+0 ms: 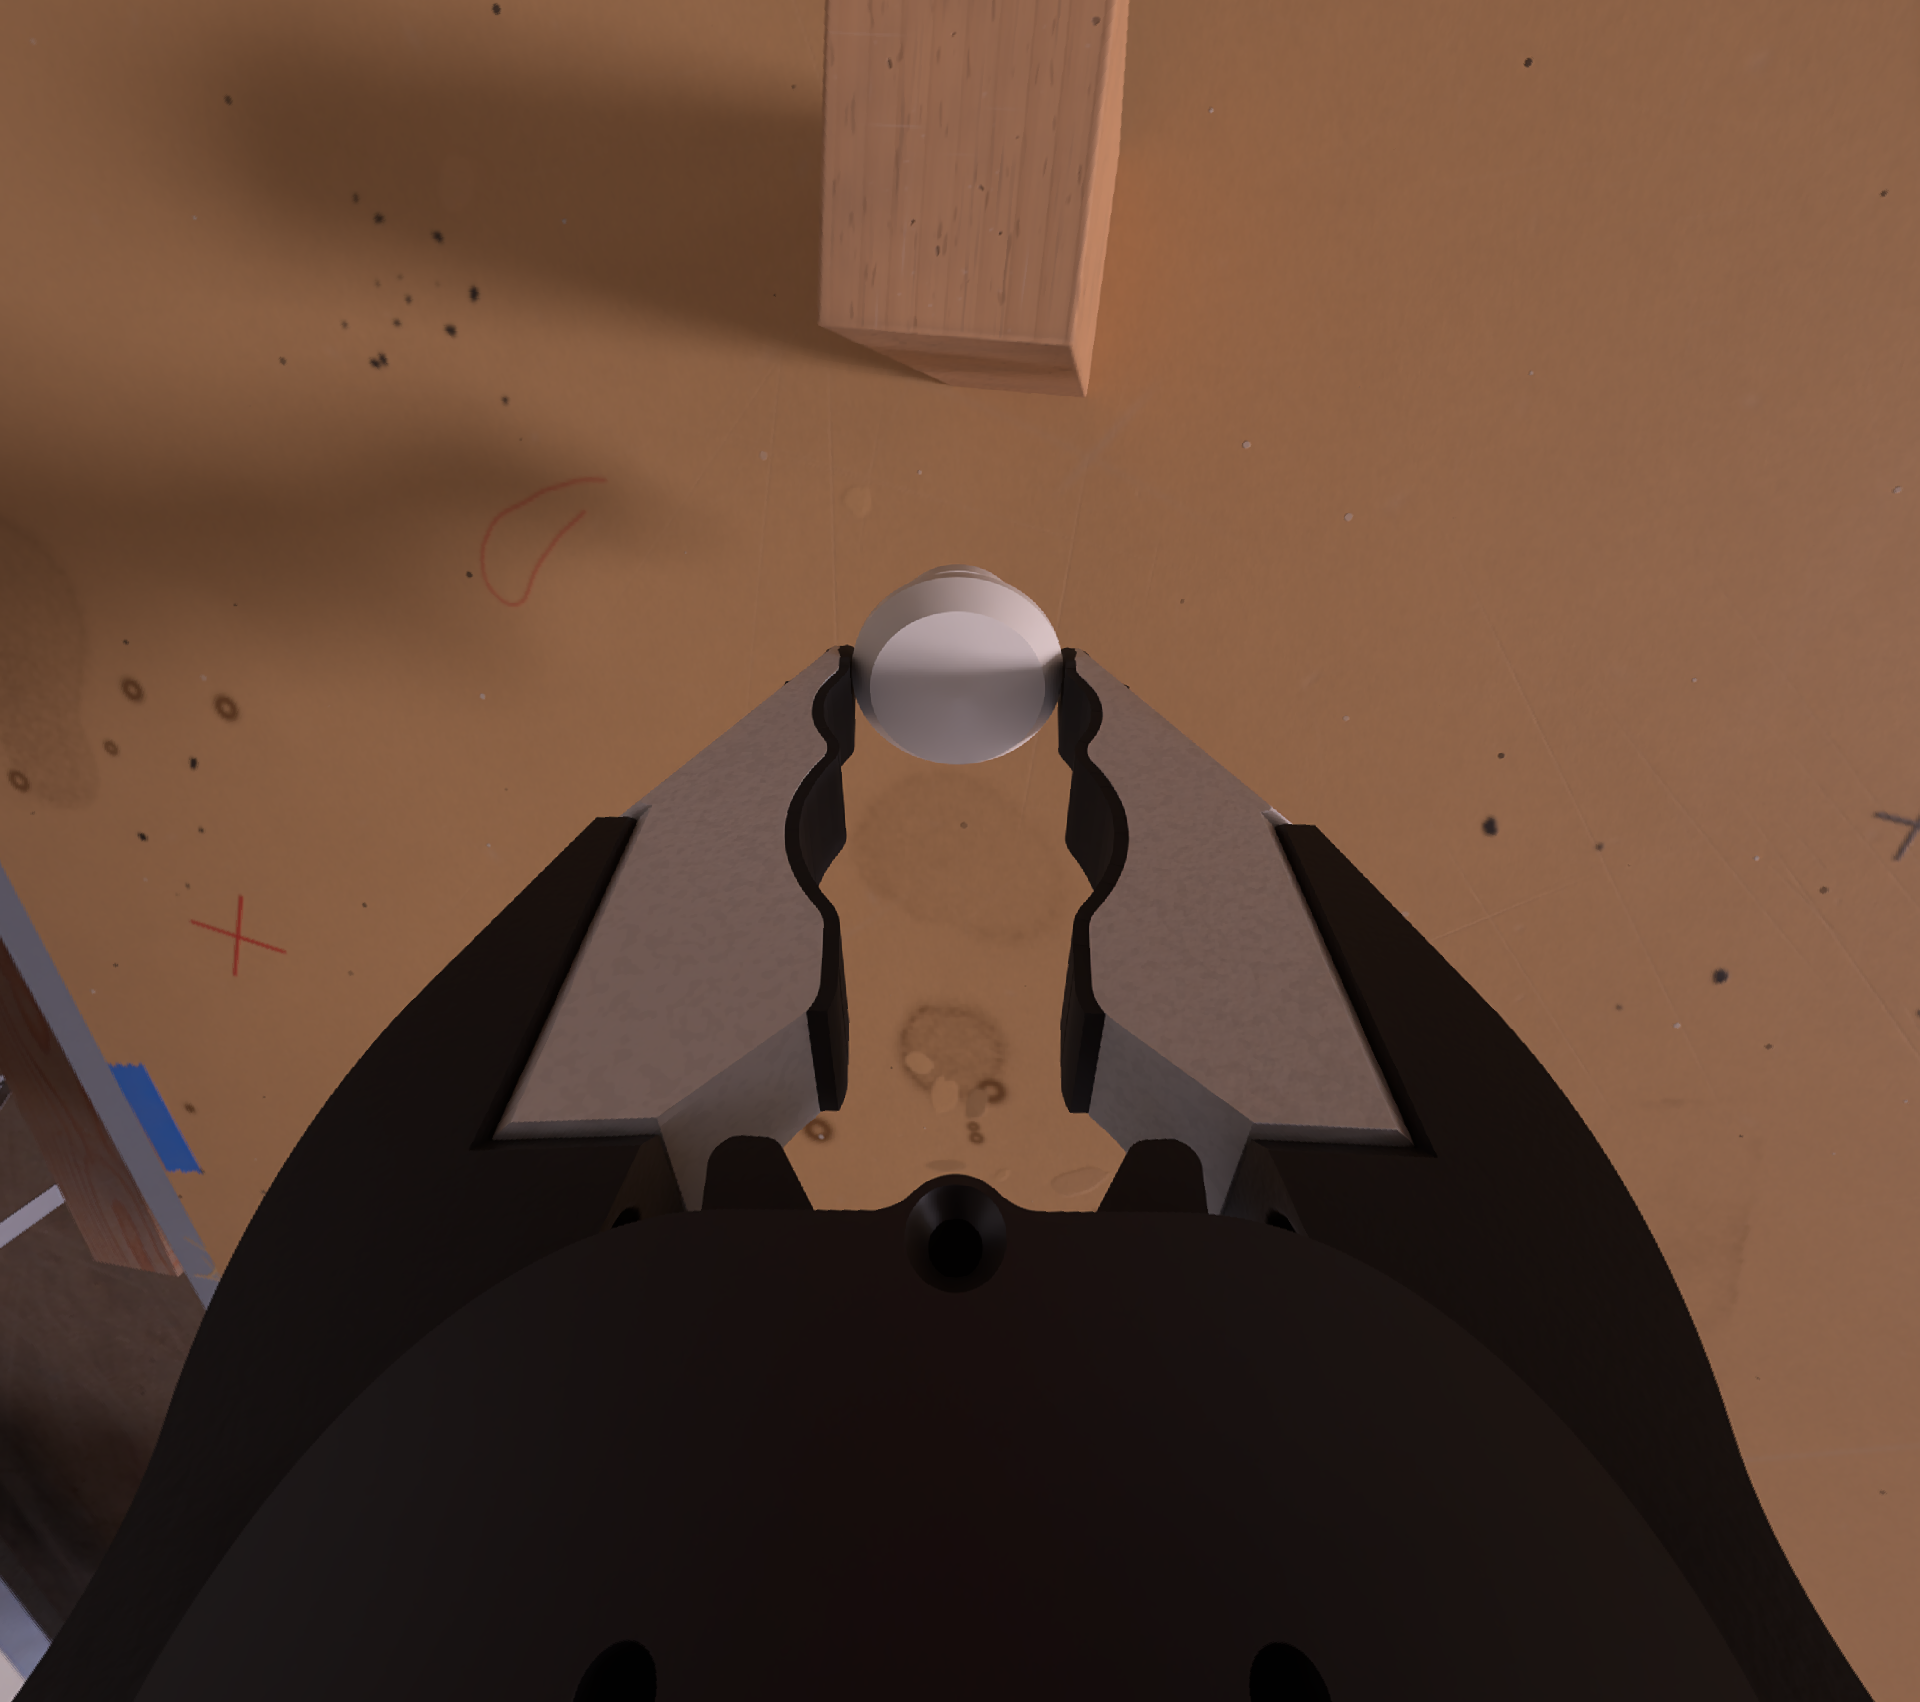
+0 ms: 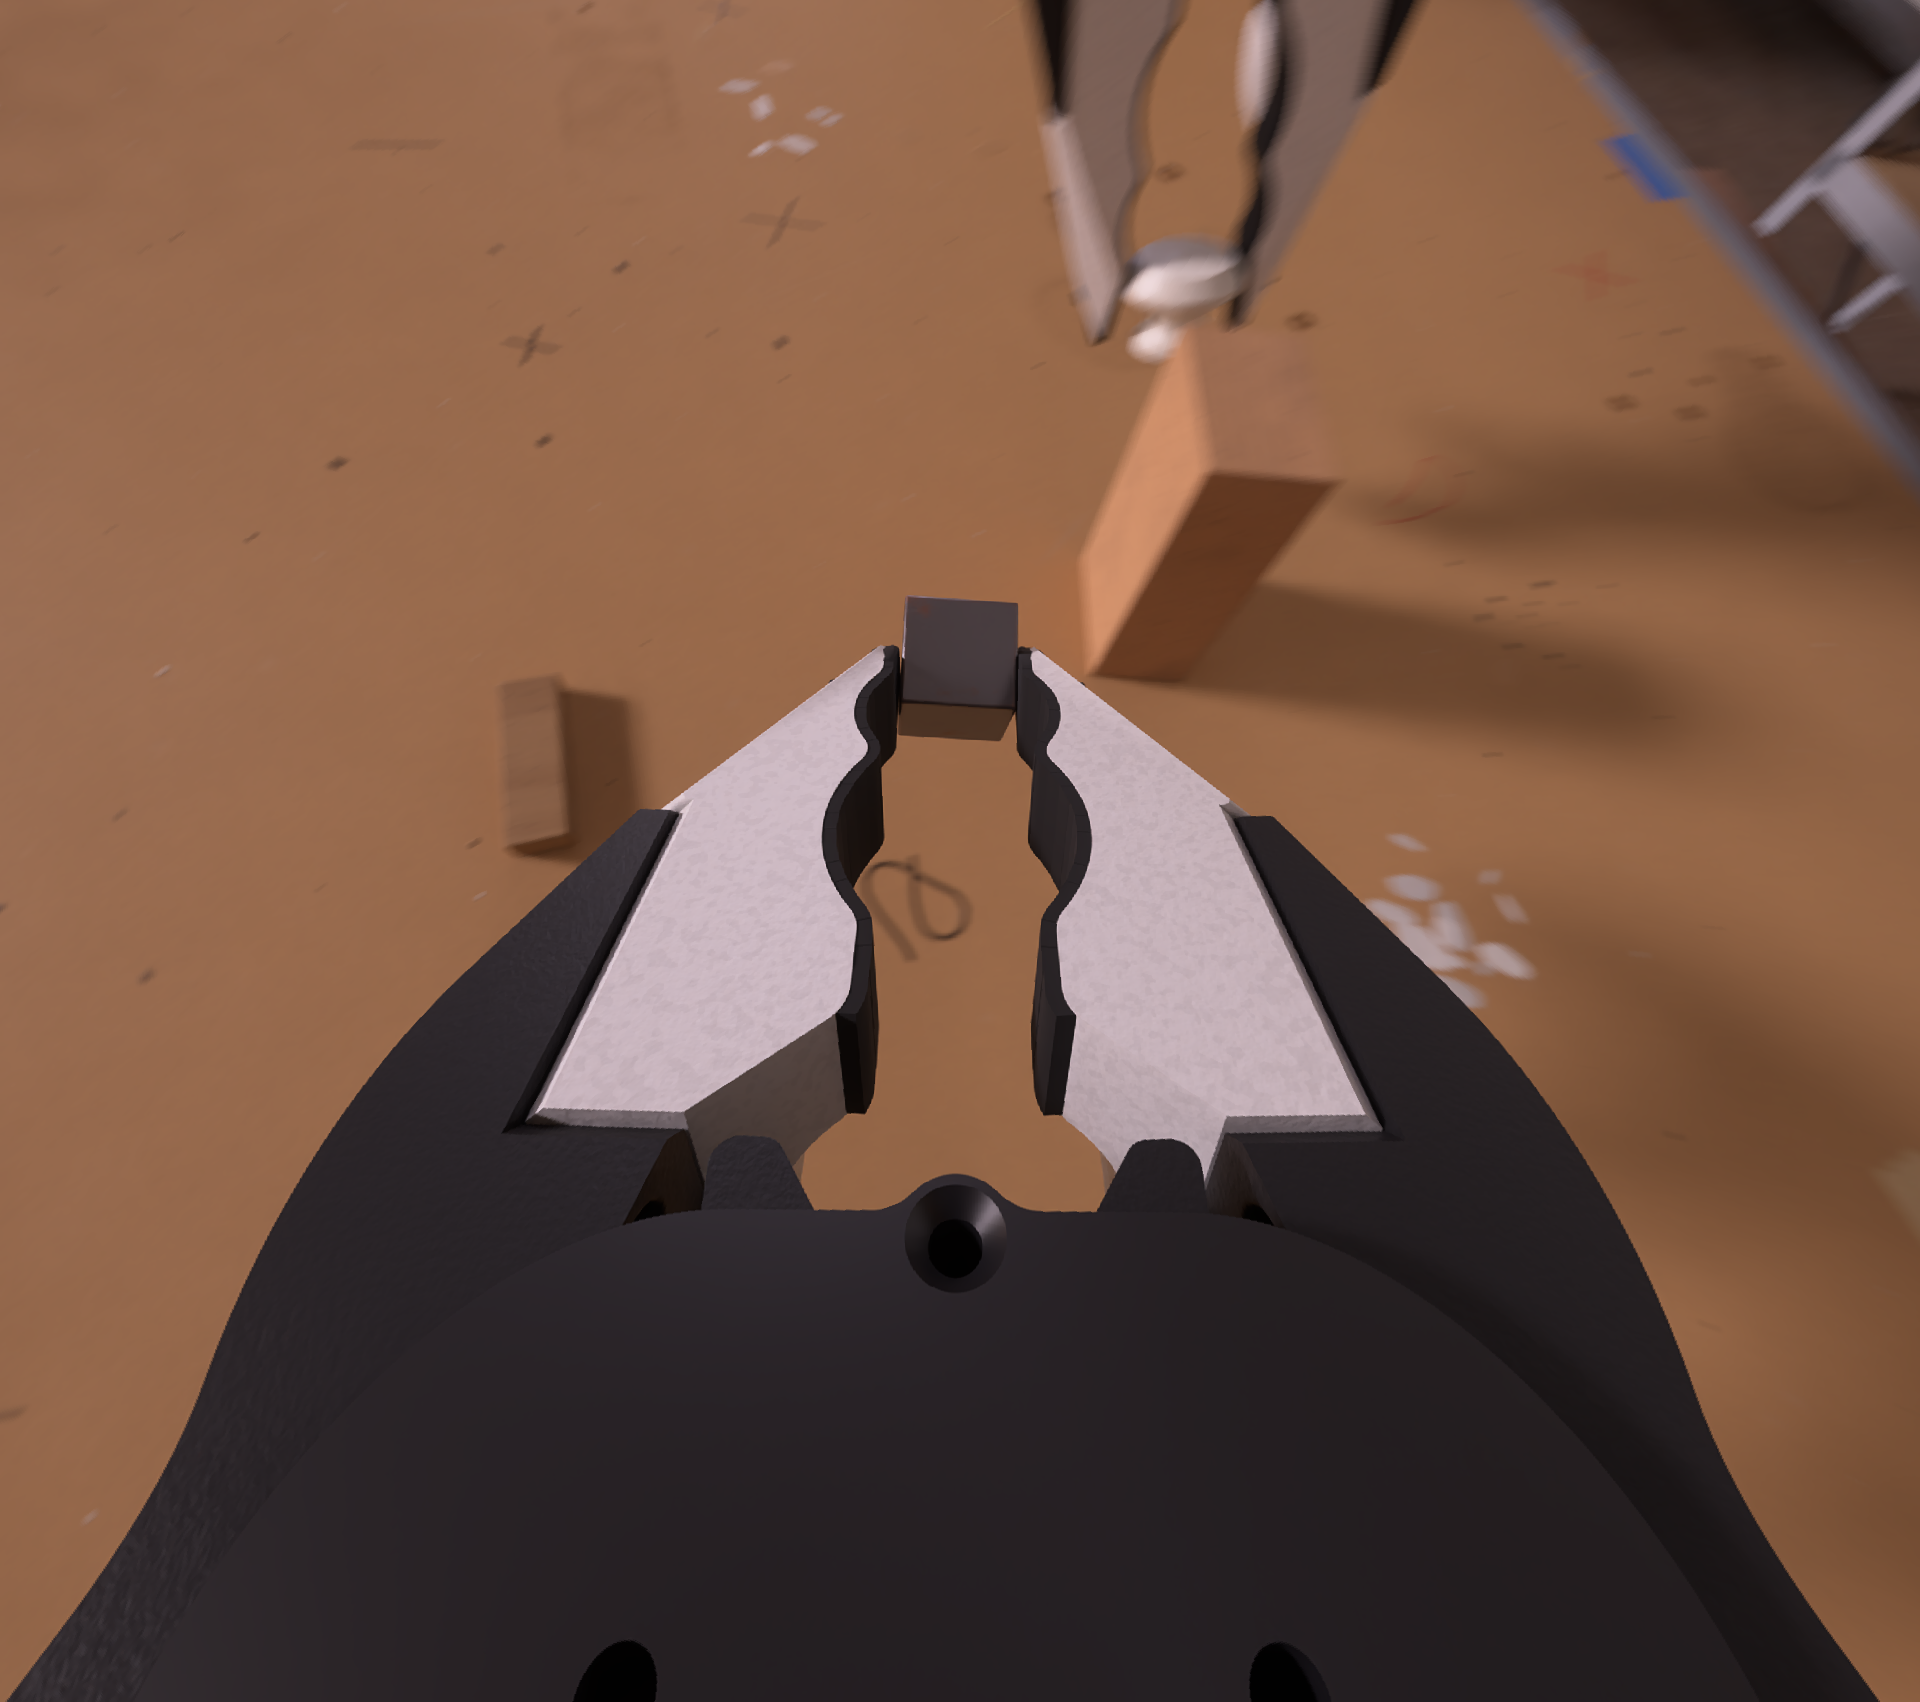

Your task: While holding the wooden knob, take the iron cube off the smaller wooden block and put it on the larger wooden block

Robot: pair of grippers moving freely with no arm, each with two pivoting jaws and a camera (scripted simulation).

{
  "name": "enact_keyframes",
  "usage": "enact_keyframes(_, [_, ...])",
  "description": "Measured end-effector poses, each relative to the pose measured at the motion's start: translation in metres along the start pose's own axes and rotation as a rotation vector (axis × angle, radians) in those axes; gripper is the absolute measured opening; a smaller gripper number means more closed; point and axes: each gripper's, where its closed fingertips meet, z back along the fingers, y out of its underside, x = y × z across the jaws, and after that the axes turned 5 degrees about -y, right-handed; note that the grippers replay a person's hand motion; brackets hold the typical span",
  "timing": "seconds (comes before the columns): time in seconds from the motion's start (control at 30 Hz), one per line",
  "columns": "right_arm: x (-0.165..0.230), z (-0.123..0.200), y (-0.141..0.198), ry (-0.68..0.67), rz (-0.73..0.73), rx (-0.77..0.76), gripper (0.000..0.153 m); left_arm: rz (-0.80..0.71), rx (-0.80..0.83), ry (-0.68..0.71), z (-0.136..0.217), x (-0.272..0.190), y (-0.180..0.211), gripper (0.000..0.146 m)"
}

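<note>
Holding two things at once: the left gripper (image 1: 956,681) pinches the knob (image 1: 954,684) at its fingertips, the right gripper (image 2: 956,676) pinches the cube (image 2: 958,665) the same way.

Left: fingers narrowed onto the pale round knob, cap facing the camera, stem pointing away. It hangs above the table (image 1: 1455,509), clear of it. Likely parked there only to satisfy the hold condition, kept near the big block (image 1: 966,83) but not over it, so the top stays free.

Right: fingers closed on the dark cube's two side faces, tips only, cube sticking out past the tips. That leaves its underside exposed, which probably suits setting it flat on a surface. Cube is in the air, off the small block (image 2: 535,764), which lies bare on the table to the lower left.

Right wrist view also shows the other gripper (image 2: 1179,281) farther off with the knob (image 2: 1179,279) in its tips, above the far end of the big block (image 2: 1195,530). The near end of that block looks open.

Stage, as I judge it: lift done, carry to the big block under way. Placement not yet done.

Risk: tip-only grip on a heavy cube could slip. The two grippers may crowd each other over the block.
</note>
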Motion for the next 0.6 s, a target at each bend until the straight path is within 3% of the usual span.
enact_keyframes(0.1, [-0.035, 0.01, -0.018, 0.104, 0.006, -0.021, 0.022, -0.007, 0.002, 0.016, -0.002, -0.003, -0.002, 0.039])
enact_keyframes(0.23, [-0.061, -0.001, -0.03, 0.154, 0.008, -0.039, 0.022, -0.005, -0.001, 0.027, -0.003, -0.005, -0.003, 0.039])
enact_keyframes(0.6, [-0.072, -0.046, -0.04, 0.046, 0.043, 0.016, 0.022, -0.004, 0.002, 0.036, -0.001, -0.006, -0.002, 0.039])
